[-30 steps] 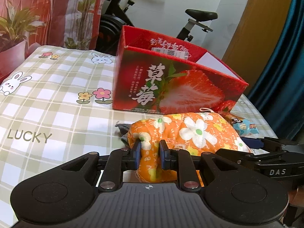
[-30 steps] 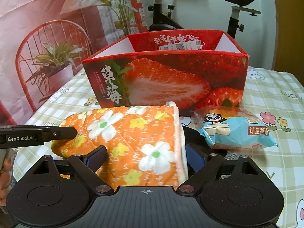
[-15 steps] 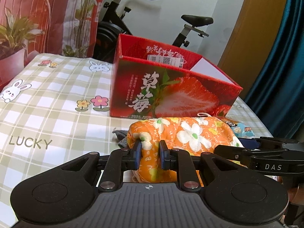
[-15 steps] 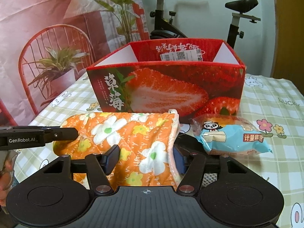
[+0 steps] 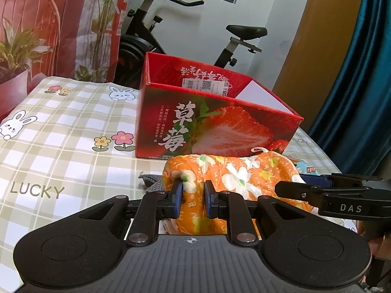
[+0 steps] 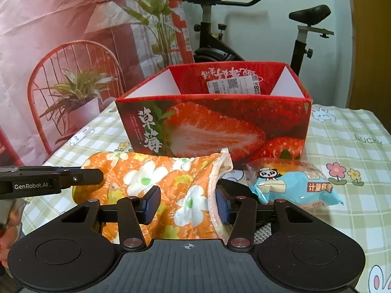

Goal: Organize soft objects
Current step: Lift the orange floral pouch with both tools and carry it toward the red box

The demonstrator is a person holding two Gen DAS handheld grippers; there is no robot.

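Observation:
An orange floral quilted cloth (image 5: 244, 175) lies bunched on the checked tablecloth in front of an open red strawberry box (image 5: 220, 127). My left gripper (image 5: 193, 197) is shut on a fold at the cloth's left end. In the right wrist view the same cloth (image 6: 146, 171) runs between the jaws of my right gripper (image 6: 187, 205). Those jaws are closing, and both pads press on its gathered right end. The box (image 6: 212, 127) stands just behind, with nothing showing inside.
A blue wrapped snack packet (image 6: 293, 188) lies right of the cloth, near the box's corner. A grey knitted piece (image 5: 151, 180) pokes out under the cloth's left end. Beyond the table stand an exercise bike (image 6: 244, 24) and a printed backdrop.
The right gripper's jaws have closed from wide apart onto the cloth's right end, gathering it. The left gripper keeps its grip on the fold.

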